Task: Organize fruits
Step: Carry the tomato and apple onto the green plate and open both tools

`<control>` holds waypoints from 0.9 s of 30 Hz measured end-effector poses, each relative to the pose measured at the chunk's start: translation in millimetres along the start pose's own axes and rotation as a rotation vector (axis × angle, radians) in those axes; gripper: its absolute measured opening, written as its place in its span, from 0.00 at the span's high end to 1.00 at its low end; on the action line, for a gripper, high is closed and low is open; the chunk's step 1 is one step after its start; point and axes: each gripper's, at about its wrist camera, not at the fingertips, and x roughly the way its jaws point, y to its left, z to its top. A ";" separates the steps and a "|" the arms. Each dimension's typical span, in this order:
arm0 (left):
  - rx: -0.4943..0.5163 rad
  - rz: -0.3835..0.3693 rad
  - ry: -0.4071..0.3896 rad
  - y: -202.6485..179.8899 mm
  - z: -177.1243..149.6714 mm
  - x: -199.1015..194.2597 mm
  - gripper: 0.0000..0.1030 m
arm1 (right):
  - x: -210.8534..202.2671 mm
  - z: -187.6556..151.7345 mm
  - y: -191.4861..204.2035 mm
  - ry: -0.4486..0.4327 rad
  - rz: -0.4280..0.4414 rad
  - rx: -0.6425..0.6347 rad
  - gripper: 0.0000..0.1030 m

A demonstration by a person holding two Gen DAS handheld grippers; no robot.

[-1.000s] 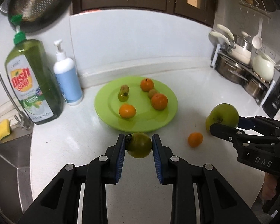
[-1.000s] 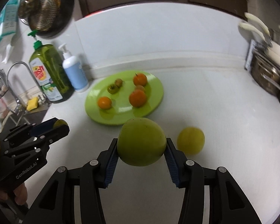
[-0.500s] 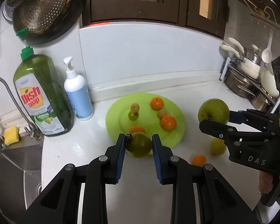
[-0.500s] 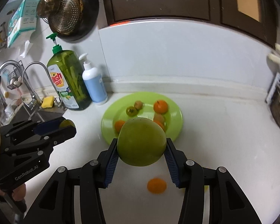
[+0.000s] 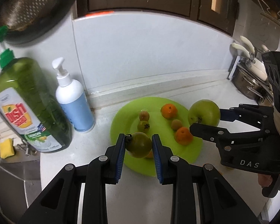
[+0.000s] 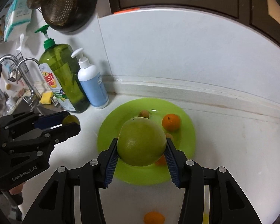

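A green plate [image 5: 164, 166] [image 6: 188, 136] on the white counter holds several small fruits, among them an orange [image 5: 169, 110] [image 6: 171, 122]. My left gripper [image 5: 139, 146] is shut on a small green fruit [image 5: 139, 145], held above the plate's near left edge; it also shows in the right wrist view [image 6: 70, 120]. My right gripper [image 6: 141, 150] is shut on a large green apple [image 6: 141, 143] [image 5: 204, 114], held above the plate's right side. A loose orange [image 6: 154, 218] lies on the counter in front of the plate.
A green dish soap bottle [image 5: 29, 108] and a white-and-blue pump bottle [image 5: 73, 100] stand left of the plate. A sink with tap [image 6: 24, 71] and yellow sponge [image 5: 6, 148] lies further left. A rack of pots [image 5: 252, 82] stands at the right. A colander [image 6: 63, 3] hangs above.
Both grippers, still holding their fruits, have moved forward towards the plate and now hang over it. The loose fruits on the counter have dropped behind them.
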 end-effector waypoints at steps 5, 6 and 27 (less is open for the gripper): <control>0.007 -0.028 0.043 9.0 7.7 30.0 0.72 | 28.0 8.4 -5.9 0.059 0.005 -0.015 0.52; 0.009 -0.032 0.051 9.5 8.7 35.6 0.72 | 33.7 9.8 -7.1 0.072 0.004 -0.018 0.52; 0.022 -0.098 0.188 21.9 7.1 109.2 0.72 | 105.9 15.8 -18.2 0.232 0.023 -0.058 0.53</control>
